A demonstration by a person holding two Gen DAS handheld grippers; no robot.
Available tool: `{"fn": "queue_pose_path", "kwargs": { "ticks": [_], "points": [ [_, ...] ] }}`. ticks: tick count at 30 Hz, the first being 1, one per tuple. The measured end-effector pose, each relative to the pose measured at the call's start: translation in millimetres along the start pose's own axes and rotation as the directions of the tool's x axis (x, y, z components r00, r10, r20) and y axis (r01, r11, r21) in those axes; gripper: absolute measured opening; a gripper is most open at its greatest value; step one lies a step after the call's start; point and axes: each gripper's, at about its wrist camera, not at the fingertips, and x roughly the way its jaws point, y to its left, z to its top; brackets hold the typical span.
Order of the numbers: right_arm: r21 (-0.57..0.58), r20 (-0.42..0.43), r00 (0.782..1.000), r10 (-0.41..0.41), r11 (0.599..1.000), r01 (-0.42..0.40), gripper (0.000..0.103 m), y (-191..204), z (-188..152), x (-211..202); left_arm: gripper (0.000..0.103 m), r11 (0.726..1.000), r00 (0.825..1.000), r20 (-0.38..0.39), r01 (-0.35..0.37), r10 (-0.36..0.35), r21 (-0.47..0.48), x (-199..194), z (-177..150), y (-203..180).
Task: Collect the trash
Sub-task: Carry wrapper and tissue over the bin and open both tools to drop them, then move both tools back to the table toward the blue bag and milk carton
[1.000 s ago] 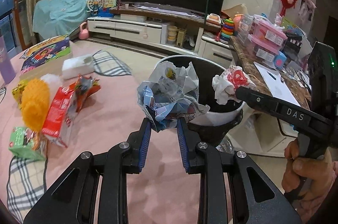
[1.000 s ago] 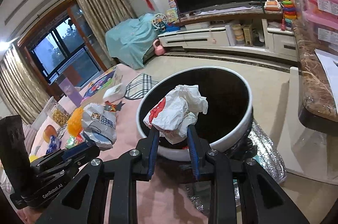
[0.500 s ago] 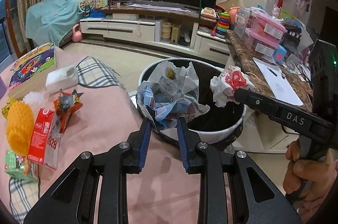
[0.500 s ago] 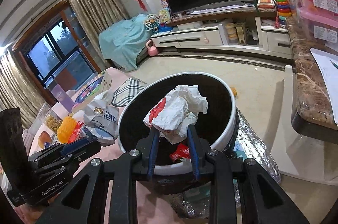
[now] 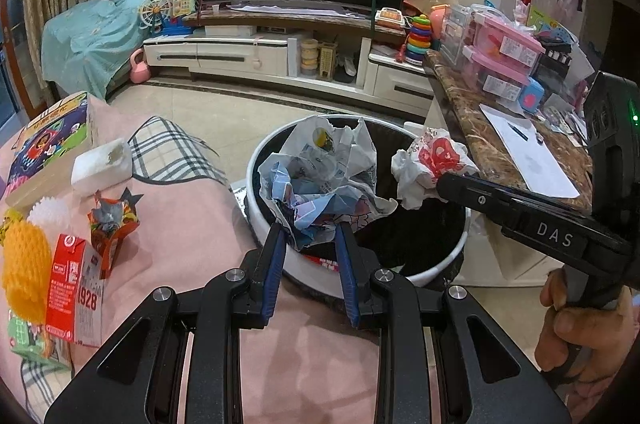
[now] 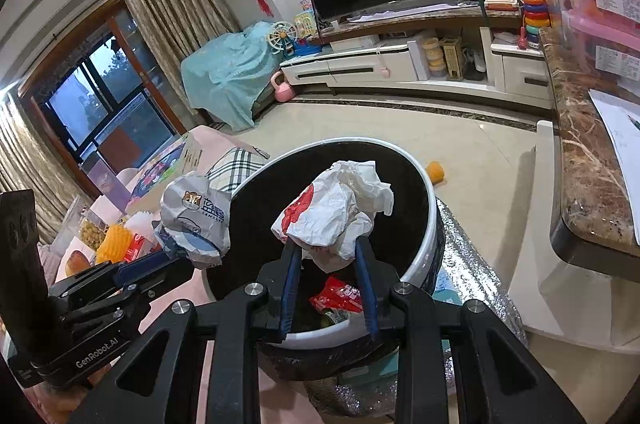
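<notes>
Toward the left edge of the pink worktop (image 5: pixel 192 224), a red carton (image 5: pixel 70 284), a yellow mesh sleeve (image 5: pixel 24 272) and a small foil wrapper (image 5: pixel 112 224) are left uncollected. A crumpled blue-and-white bag (image 5: pixel 324 180) is pinched in the left gripper (image 5: pixel 310 244) jaws at the near rim of the bin (image 5: pixel 440 268). A white-and-red wrapper (image 6: pixel 336 212) is clamped by the right gripper (image 6: pixel 328 264) over the bin's opening, where some red trash (image 6: pixel 340 298) is already dropped.
</notes>
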Motion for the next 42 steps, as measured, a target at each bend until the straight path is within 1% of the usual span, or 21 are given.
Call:
{"fn": "queue_pose_path", "kwargs": {
  "ticks": [6, 8, 9, 11, 13, 15, 16, 17, 18, 21, 23, 24, 26, 28, 33, 38, 42],
  "points": [
    [0.0, -0.004, 1.0, -0.003, 1.0, 0.003, 0.028, -2.6, 3.0, 3.5, 0.025, 1.0, 1.0, -0.013, 0.002, -0.002, 0.002, 6.9, 3.4, -3.5],
    [0.002, -0.008, 1.0, -0.002, 1.0, 0.003, 0.028, -4.0, 3.9, 5.5, 0.027, 1.0, 1.0, -0.019, 0.009, -0.009, -0.005, 8.7, 4.1, -2.8],
    [0.005, -0.011, 1.0, -0.001, 1.0, 0.001, 0.028, -4.9, 4.5, 6.6, 0.031, 1.0, 1.0, -0.022, 0.011, -0.012, -0.009, 9.6, 4.6, -2.6],
    [0.01, -0.015, 1.0, -0.003, 1.0, 0.004, 0.032, -5.1, 5.1, 8.0, 0.032, 1.0, 1.0, -0.019, 0.007, -0.007, -0.012, 10.6, 5.8, -1.9],
    [0.02, -0.02, 1.0, 0.001, 1.0, -0.001, 0.037, -5.8, 5.8, 9.7, 0.038, 1.0, 1.0, -0.018, -0.003, 0.003, -0.014, 11.2, 5.5, -1.1],
    [0.023, -0.018, 1.0, -0.002, 1.0, 0.003, 0.044, -6.1, 7.0, 9.7, 0.041, 1.0, 1.0, -0.016, -0.007, 0.007, -0.019, 10.6, 4.6, 1.1],
    [0.024, -0.014, 1.0, -0.003, 1.0, 0.004, 0.048, -6.0, 7.3, 9.0, 0.045, 1.0, 1.0, -0.015, -0.011, 0.011, -0.023, 9.7, 3.7, 2.8],
    [0.025, -0.012, 1.0, -0.003, 1.0, 0.003, 0.049, -5.7, 7.4, 8.6, 0.049, 0.999, 1.0, -0.015, -0.015, 0.015, -0.029, 8.6, 2.7, 4.4],
    [0.027, -0.009, 1.0, -0.002, 1.0, 0.003, 0.05, -5.2, 7.0, 7.5, 0.05, 0.999, 1.0, -0.012, -0.016, 0.016, -0.036, 6.8, 1.0, 6.5],
    [0.03, 0.002, 1.0, 0.001, 1.0, -0.001, 0.057, -3.3, 5.5, 4.6, 0.052, 0.998, 1.0, -0.01, -0.022, 0.021, -0.054, 0.4, -6.8, 12.0],
    [0.031, 0.009, 1.0, 0.002, 1.0, -0.003, 0.065, -1.2, 3.8, 2.5, 0.057, 0.997, 1.0, -0.008, -0.029, 0.028, -0.069, -5.4, -14.6, 16.5],
    [0.033, 0.012, 1.0, 0.003, 0.999, -0.003, 0.067, 0.5, 2.3, 1.4, 0.058, 0.997, 0.999, -0.007, -0.034, 0.033, -0.075, -8.1, -18.5, 18.8],
    [0.038, 0.016, 1.0, 0.011, 0.999, -0.011, 0.075, 4.8, -0.7, -0.5, 0.065, 0.993, 0.998, -0.004, -0.06, 0.06, -0.097, -16.1, -29.3, 25.2],
    [0.043, 0.016, 1.0, 0.02, 0.999, -0.021, 0.078, 8.5, -3.7, -2.5, 0.067, 0.99, 0.998, 0.004, -0.068, 0.069, -0.121, -23.9, -39.6, 31.5],
    [0.015, 0.005, 0.999, 0.036, 0.999, -0.036, 0.078, 27.2, -14.6, -5.8, 0.067, 0.98, 0.995, -0.005, -0.101, 0.102, -0.173, -41.1, -66.1, 51.6],
    [0.004, -0.002, 0.998, 0.06, 0.998, -0.059, 0.079, 46.6, -26.2, -7.5, 0.067, 0.96, 0.991, -0.017, -0.136, 0.136, -0.246, -57.8, -91.9, 76.8],
    [-0.009, -0.02, 0.996, 0.085, 0.996, -0.085, 0.079, 65.6, -36.7, -4.7, 0.067, 0.938, 0.986, -0.021, -0.163, 0.165, -0.307, -72.7, -112.2, 99.3]
  ]
}}
